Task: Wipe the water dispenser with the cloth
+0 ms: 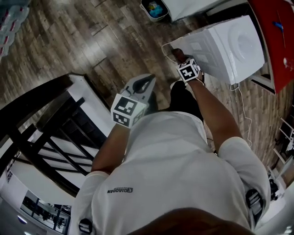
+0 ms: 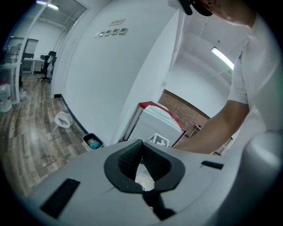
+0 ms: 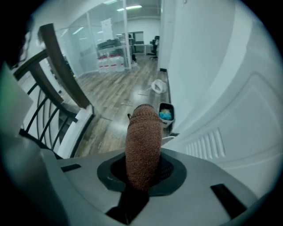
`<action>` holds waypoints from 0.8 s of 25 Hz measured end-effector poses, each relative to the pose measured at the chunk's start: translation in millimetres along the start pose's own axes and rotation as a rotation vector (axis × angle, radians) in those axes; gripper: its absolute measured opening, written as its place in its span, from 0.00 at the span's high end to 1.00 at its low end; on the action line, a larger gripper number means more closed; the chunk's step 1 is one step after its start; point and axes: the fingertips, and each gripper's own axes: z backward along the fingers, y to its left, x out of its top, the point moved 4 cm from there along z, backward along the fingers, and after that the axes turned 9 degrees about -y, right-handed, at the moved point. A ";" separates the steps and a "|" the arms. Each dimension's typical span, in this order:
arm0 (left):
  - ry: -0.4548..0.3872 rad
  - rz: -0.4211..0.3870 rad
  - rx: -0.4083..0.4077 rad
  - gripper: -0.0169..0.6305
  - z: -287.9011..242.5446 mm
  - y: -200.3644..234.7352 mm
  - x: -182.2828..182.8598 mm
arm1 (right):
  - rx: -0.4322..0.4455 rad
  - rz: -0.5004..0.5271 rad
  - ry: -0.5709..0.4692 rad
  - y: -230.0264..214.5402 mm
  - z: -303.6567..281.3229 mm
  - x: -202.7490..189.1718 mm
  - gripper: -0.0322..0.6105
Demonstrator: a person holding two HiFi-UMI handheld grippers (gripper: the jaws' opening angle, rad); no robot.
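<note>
**Cloth at the dispenser's side, wipe stroke about to run**

Shirt [image 1: 174, 174] and shoulders are filling the bottom of the head view, nearest the lens. Beyond them we are facing the white water dispenser [image 1: 229, 46], which is standing on the wood floor at upper right.

- Step in hand, as we are judging it: bringing the cloth to the dispenser's side panel. We are not seeing whether the two are actually touching.
- Right gripper [image 3: 143, 170] is clamping its jaws on the rolled brown cloth [image 3: 142, 141], whose free end is sticking out past the tips, just beside the panel.
- Left gripper [image 1: 149, 82] is hanging back near the body, jaw tips closed together on nothing.
- Next move is calling for pressing the cloth flat against the panel and sweeping along it.

Views are differing. Only the right gripper view is showing the panel's vent slots [image 3: 208, 143]. The left gripper view alone is showing the dispenser's red top [image 2: 154, 108]. The small bin [image 1: 154, 9] is showing in all three.
</note>
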 end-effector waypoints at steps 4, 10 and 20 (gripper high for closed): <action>0.020 -0.064 -0.103 0.99 3.3 -12.0 11.1 | 0.077 -0.080 -0.123 52.8 58.6 6.1 0.85; 0.052 -0.192 -0.254 0.99 -5.4 -41.9 36.5 | 0.032 -0.418 -0.399 51.9 164.7 20.6 0.85; -0.017 -0.241 -0.451 0.99 -13.8 -125.0 69.5 | 0.013 -0.854 -1.136 16.7 386.0 34.3 0.85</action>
